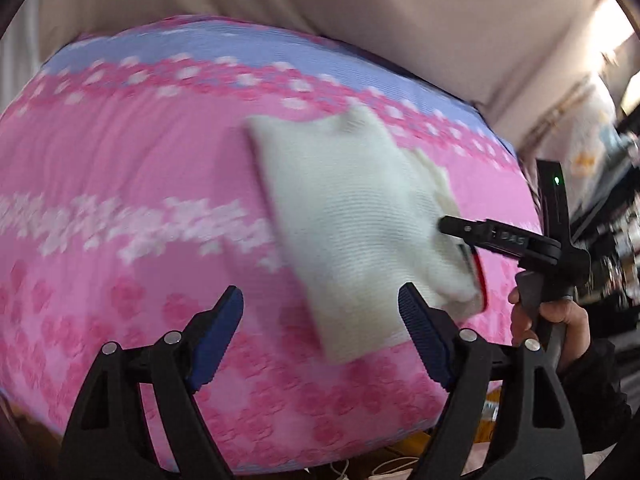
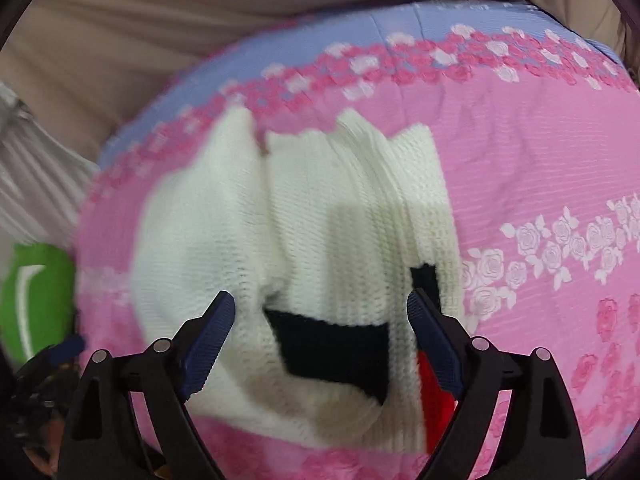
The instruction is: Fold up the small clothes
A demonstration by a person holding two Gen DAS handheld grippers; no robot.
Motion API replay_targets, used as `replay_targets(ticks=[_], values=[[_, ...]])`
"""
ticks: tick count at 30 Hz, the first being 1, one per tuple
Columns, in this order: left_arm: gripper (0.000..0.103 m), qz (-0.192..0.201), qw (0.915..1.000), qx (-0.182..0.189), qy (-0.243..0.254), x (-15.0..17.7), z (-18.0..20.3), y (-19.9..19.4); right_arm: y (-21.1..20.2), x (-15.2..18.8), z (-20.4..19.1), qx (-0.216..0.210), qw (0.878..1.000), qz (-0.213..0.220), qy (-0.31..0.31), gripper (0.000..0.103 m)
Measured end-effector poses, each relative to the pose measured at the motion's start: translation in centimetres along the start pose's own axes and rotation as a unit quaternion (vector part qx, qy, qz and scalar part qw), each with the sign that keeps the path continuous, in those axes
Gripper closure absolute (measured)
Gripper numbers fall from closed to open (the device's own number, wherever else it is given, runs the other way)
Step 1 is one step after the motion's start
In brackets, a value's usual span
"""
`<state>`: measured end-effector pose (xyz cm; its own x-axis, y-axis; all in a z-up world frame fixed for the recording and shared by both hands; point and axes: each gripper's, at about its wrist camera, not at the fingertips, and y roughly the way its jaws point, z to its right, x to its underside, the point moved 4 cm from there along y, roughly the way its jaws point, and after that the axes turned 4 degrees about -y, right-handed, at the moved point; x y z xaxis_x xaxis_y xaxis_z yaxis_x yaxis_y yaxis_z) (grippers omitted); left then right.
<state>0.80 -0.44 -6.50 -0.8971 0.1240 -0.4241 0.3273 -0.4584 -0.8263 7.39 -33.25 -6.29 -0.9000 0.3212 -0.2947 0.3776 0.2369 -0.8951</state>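
Both pairs of fingers gape wide, holding nothing: left gripper [image 1: 320, 320], right gripper [image 2: 320, 328]. One white knit garment [image 2: 320, 220] lies on pink bedspread [image 2: 540, 160], bare right.

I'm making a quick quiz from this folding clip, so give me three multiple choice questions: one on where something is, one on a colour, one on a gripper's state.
1. Where does the white knit garment lie?
A. on the pink floral bedspread
B. in a basket
C. on a wooden chair

2. What colour patch sits near its lower edge?
A. yellow
B. black
C. purple

3. How is the left gripper?
A. shut on the garment
B. open
C. out of view

Answers: 1 A, the pink spread surrounds it; 2 B, a black patch shows between the right gripper fingers; 3 B, its fingers stand wide apart.
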Motion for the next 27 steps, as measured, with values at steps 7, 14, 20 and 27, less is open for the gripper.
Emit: replay_targets(ticks=[7, 14, 20, 27], values=[[0.025, 0.011, 0.9993, 0.003, -0.035, 0.2, -1.5, -0.9, 2.1, -1.0, -0.5, -0.144, 0.986, -0.027, 0.073, 0.015], [0.025, 0.007, 0.9999, 0.006, -0.014, 0.0, -0.4, -0.7, 4.1, -3.0, -3.8, -0.122, 0.991, -0.062, 0.002, 0.080], [0.024, -0.005, 0.9976, 0.046, 0.052, -0.6, 3.3, -0.2, -6.6, -3.4, -1.3, -0.159, 0.983, 0.070, 0.055, 0.084], [0.022, -0.114, 0.9787, 0.066, 0.157, 2.5, 9.8, 5.9, -0.2, 2.3, 9.6, -0.104, 0.979, 0.007, 0.178, 0.076]])
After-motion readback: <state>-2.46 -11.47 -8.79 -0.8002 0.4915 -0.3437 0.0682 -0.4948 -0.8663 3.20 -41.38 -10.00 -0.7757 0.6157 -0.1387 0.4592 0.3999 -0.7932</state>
